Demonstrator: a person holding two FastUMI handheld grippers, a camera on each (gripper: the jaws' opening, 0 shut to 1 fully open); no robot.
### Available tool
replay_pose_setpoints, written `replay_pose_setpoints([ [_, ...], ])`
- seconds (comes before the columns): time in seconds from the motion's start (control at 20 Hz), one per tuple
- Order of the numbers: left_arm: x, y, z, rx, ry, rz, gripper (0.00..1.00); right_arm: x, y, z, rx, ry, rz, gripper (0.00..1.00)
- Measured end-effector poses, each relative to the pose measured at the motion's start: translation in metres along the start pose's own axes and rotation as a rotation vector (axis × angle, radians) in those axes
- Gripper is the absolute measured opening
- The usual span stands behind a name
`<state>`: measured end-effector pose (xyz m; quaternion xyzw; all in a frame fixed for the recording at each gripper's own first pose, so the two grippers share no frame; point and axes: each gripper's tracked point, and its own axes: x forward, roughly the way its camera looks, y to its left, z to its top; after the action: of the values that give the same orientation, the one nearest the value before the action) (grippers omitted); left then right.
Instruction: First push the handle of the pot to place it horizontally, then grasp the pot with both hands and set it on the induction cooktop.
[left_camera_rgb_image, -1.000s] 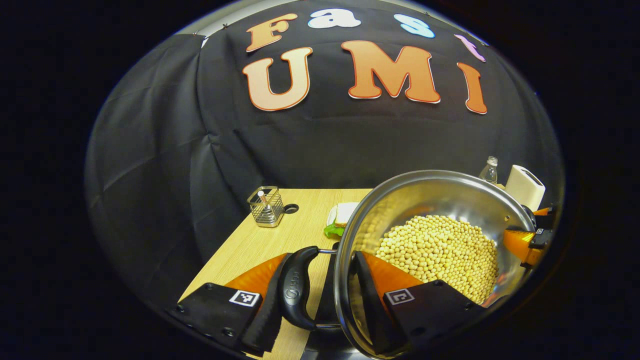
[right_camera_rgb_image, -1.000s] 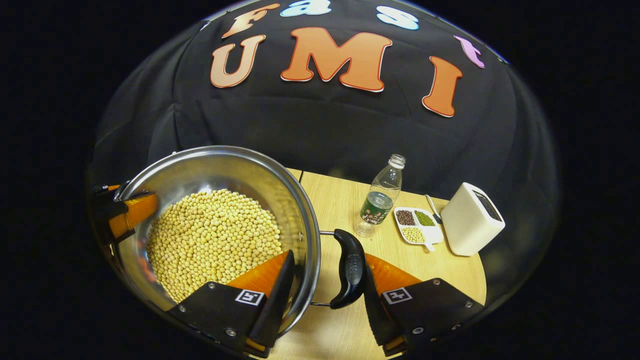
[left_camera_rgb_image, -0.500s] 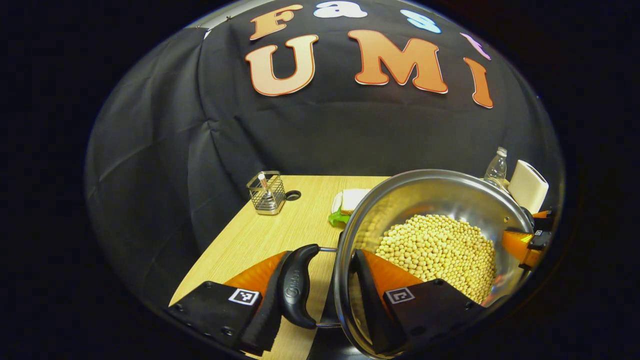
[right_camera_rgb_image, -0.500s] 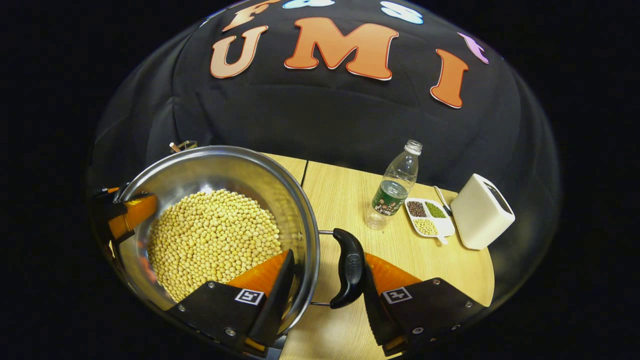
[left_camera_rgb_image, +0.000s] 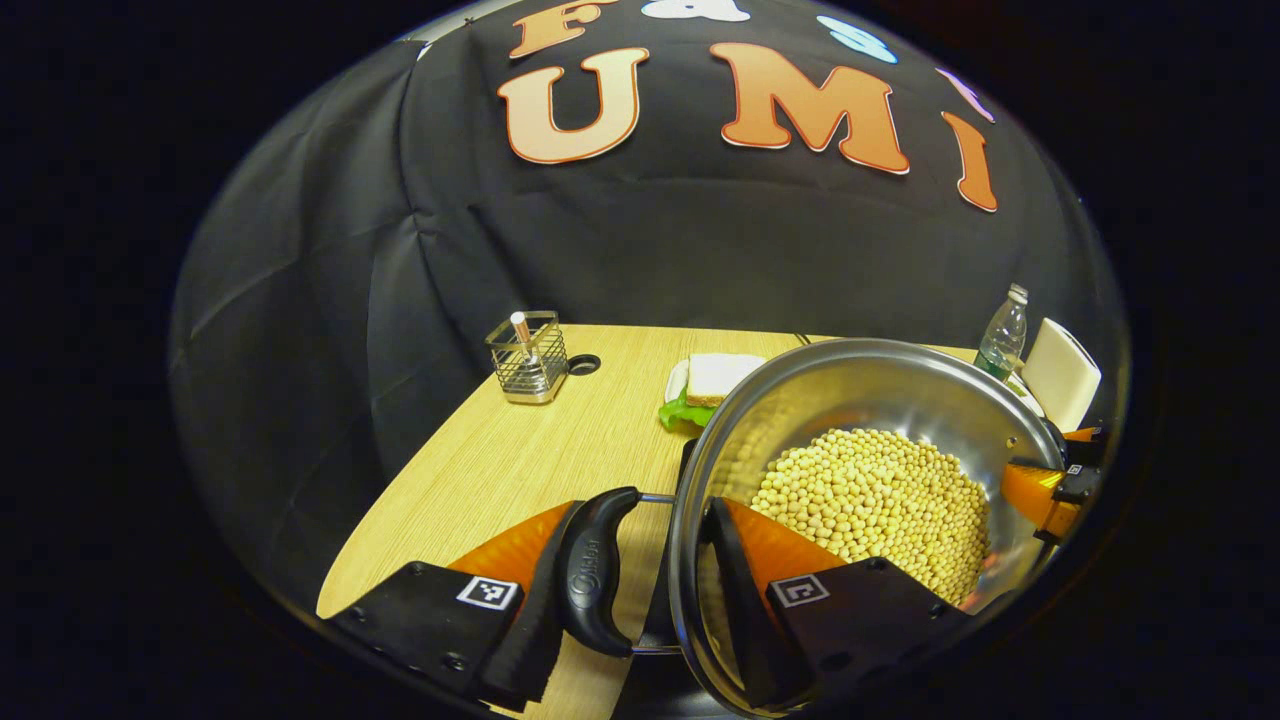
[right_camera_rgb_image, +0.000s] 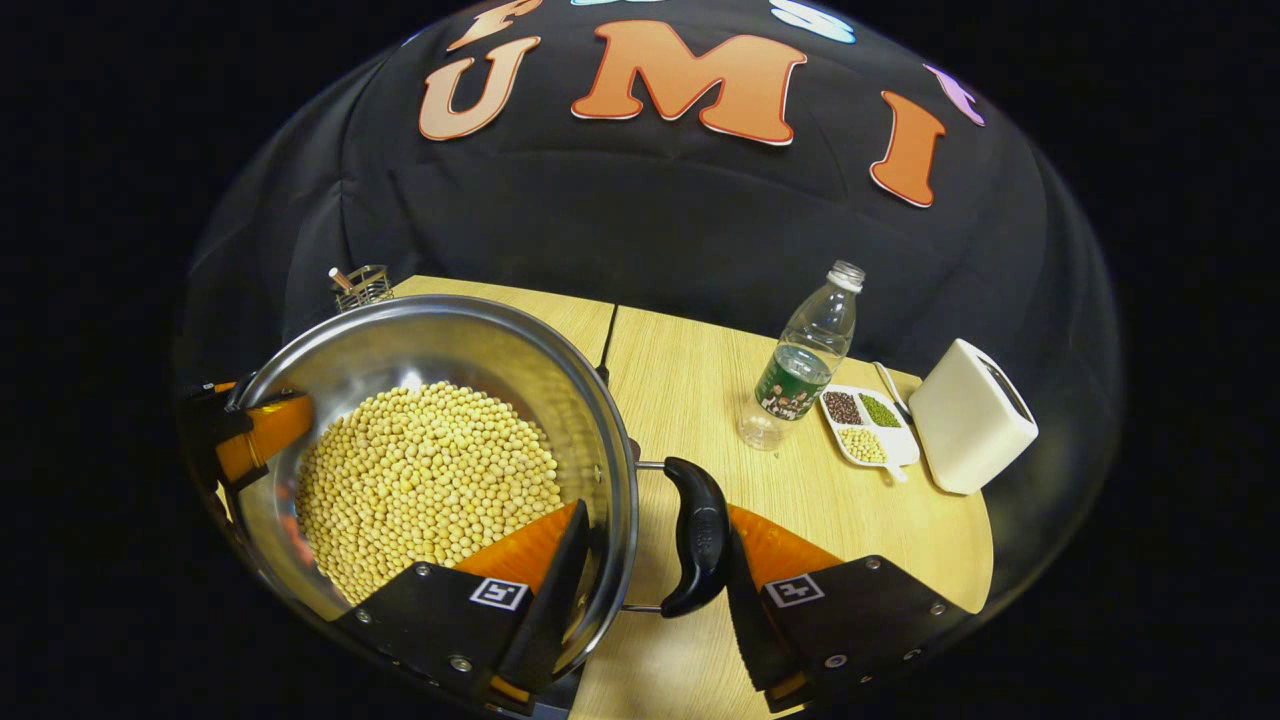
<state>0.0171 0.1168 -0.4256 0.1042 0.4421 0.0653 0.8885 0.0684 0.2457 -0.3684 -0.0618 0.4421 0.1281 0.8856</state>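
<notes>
Your left tongs (left_camera_rgb_image: 640, 575) are clamped across one side of the steel pot (left_camera_rgb_image: 850, 390): one finger presses the outer face of the black side handle (left_camera_rgb_image: 590, 570), the other sits inside the rim against the wall. Your right tongs (right_camera_rgb_image: 640, 570) grip the opposite side the same way, one finger inside the pot (right_camera_rgb_image: 440, 340), one behind its black handle (right_camera_rgb_image: 697, 535). Each handle lies level, sticking out sideways from the rim.

In the left gripper view the pot takes up the lower right of the frame, heaped with yellow soybeans (left_camera_rgb_image: 880, 505), and your other tongs show at the far rim on the right edge. In the right gripper view the pot sits lower left, soybeans (right_camera_rgb_image: 425, 480) piled inside. A dark slab shows just under the pot's base at the bottom of both views; whether the pot touches it, you can't tell from here.

On the wooden surface (left_camera_rgb_image: 520, 470), a wire basket (left_camera_rgb_image: 527, 357) stands upper left of the pot, with a sandwich on a plate (left_camera_rgb_image: 705, 385) just behind the rim. In the right gripper view, a plastic water bottle (right_camera_rgb_image: 805, 360) stands right of centre, then a divided dish of beans (right_camera_rgb_image: 865, 425), then a white box (right_camera_rgb_image: 970, 415) at the far right.
</notes>
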Motion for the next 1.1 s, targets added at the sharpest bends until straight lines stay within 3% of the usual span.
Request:
replay_pose_setpoints([
  [0.7, 0.013, 0.0, -0.021, -0.013, 0.053, -0.01, 0.75, 0.001, -0.002, 0.008, 0.005, 0.014, -0.028, 0.71],
  [0.85, 0.012, 0.0, -0.022, -0.008, 0.046, -0.012, 0.78, 0.002, -0.002, 0.006, -0.009, 0.014, -0.058, 0.78],
  [1.0, 0.011, 0.001, -0.02, -0.011, 0.024, -0.007, 0.8, -0.001, 0.002, 0.006, 0.002, 0.001, -0.04, 0.86],
  [1.1, 0.006, 0.004, -0.009, -0.032, -0.019, 0.01, 0.85, -0.012, -0.002, 0.023, 0.046, -0.071, -0.014, 0.9],
])
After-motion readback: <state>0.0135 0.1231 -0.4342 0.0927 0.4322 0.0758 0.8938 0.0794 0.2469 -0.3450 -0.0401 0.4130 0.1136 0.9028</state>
